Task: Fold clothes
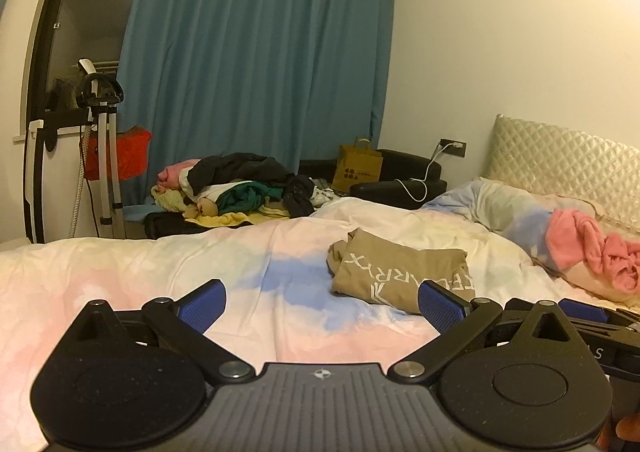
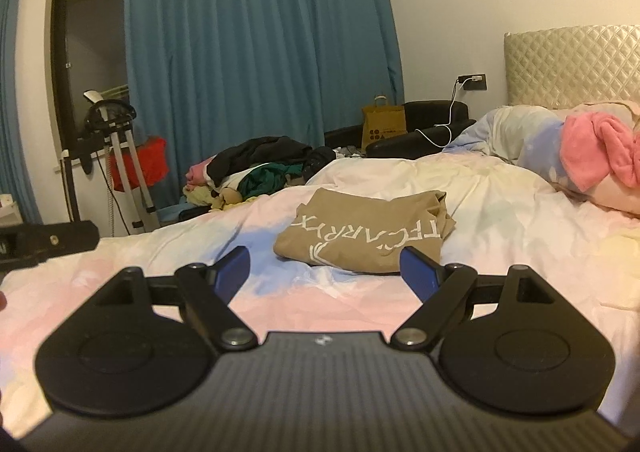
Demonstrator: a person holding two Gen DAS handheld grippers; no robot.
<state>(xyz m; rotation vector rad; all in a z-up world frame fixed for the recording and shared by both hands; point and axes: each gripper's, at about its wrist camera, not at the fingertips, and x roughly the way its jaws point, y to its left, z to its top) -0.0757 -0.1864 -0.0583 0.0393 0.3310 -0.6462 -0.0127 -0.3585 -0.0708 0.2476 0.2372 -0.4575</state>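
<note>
The pile of unfolded clothes (image 1: 236, 190) sits at the far left edge of the bed (image 1: 120, 276), a loose heap of black, green, yellow and pink garments draped over one another. These look soft and light, likely to sag and slide once lifted, so each piece is best taken by a hem or shoulder seam rather than by its bunched middle; pulling one out may drag its neighbours along.

Toward the middle lies the tan T-shirt (image 2: 366, 230), already folded into a flat, roughly rectangular packet with white lettering across its top face. It rests on the pastel duvet (image 2: 280, 292), just ahead of both tools. Its cotton looks limp and thin; a pinch at one corner would probably let the layers fall open, so I judge a grip across the thick folded edge nearest the grippers the safer hold if it must be moved.

The left gripper (image 1: 322, 302) hovers low over the duvet with its blue pads spread wide, grasping nothing. The right gripper (image 2: 324, 272) is likewise released, jaws apart and empty, the shirt's near edge showing between its fingers.

Farthest right, a pink garment (image 2: 600, 154) lies crumpled on the pillows by the quilted headboard (image 2: 568, 64), fluffy and shapeless, not yet folded.
</note>
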